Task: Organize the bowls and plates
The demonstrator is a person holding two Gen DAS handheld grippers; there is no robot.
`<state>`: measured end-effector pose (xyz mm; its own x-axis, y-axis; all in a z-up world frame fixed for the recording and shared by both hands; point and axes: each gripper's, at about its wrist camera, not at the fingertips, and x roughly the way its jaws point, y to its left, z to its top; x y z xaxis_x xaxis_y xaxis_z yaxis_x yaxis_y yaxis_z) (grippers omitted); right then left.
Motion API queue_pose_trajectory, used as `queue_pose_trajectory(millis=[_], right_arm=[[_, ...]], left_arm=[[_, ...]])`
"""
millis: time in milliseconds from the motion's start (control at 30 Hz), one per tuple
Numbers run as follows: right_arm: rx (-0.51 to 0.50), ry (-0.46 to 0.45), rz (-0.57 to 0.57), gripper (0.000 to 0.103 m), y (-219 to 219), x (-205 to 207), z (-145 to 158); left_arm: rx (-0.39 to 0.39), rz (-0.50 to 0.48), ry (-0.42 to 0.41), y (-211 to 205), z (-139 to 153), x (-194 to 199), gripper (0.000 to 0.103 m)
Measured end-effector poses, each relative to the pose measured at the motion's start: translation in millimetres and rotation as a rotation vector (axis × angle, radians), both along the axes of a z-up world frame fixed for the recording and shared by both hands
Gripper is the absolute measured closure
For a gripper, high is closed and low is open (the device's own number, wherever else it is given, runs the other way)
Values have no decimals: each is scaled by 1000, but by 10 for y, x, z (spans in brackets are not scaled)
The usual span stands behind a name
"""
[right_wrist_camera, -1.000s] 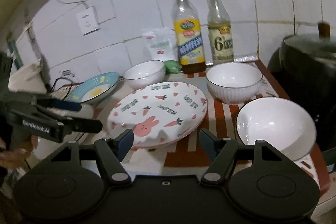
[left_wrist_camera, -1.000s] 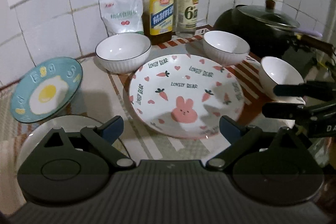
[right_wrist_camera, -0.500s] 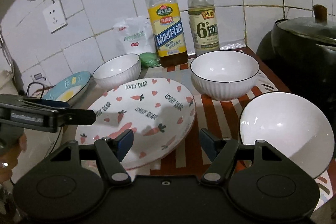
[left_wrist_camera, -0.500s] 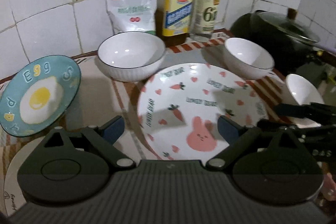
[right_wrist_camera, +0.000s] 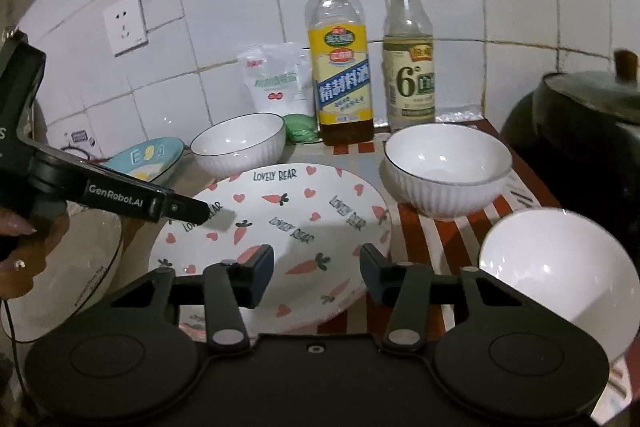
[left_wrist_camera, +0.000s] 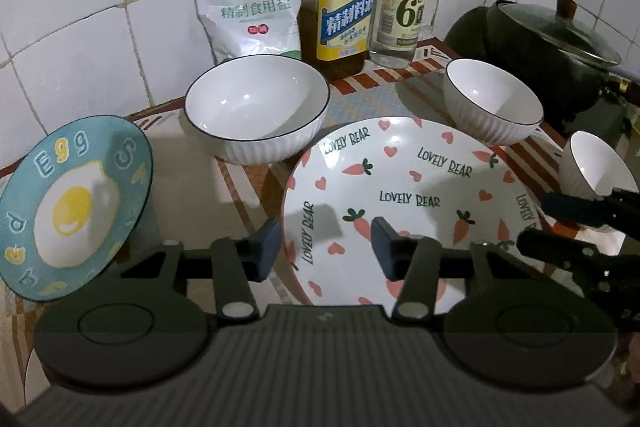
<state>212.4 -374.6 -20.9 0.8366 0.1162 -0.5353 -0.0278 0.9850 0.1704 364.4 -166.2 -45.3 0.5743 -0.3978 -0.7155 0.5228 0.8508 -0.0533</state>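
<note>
A large white "Lovely Bear" plate (left_wrist_camera: 408,187) with carrots and hearts lies mid-counter; it also shows in the right wrist view (right_wrist_camera: 280,227). Three white ribbed bowls stand around it: back left (left_wrist_camera: 256,107), back right (left_wrist_camera: 492,103) and right (left_wrist_camera: 596,167). A blue egg plate (left_wrist_camera: 72,203) leans at the left. My left gripper (left_wrist_camera: 326,247) is open, its fingers straddling the big plate's left rim. My right gripper (right_wrist_camera: 316,277) is open above the plate's near edge.
Two bottles (right_wrist_camera: 340,67) (right_wrist_camera: 408,59) and a salt bag (left_wrist_camera: 252,11) stand against the tiled wall. A dark lidded pot (left_wrist_camera: 540,47) sits at the right. Another white plate (right_wrist_camera: 76,267) lies at the near left.
Both grippers moved forward and lower toward the bear plate. The left gripper's fingers narrowed and now straddle the plate's left rim.
</note>
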Motion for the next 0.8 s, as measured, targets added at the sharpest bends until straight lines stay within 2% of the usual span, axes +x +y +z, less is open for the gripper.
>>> queue_pose_trajectory(millis=[67,267,500,533,567,633,700,800], right_arm=[[8,0,-25,50,-11,-61,-40],[28,10,-72,50,16,-112,-119],[53,54,-123,50,58,65,-217],[54,59,-148,51,56,84,-240],[50,65,-162,54,58,102,-261],[66,69,-173,60,30,134,-305],[107,63,-176,67,-19,168,-343],[108,53,-182,70,-38,225,-377]], left_arm=[[0,-3,2,-4,-11,26,61],[-2,7,6,-3,-61,116,61],[-3,43,42,37,-157,232,61],[-3,44,43,47,-171,244,64],[7,48,34,47,-186,252,70],[29,48,18,47,-206,262,74],[2,30,36,68,-201,274,86],[-4,24,45,50,-197,283,88]])
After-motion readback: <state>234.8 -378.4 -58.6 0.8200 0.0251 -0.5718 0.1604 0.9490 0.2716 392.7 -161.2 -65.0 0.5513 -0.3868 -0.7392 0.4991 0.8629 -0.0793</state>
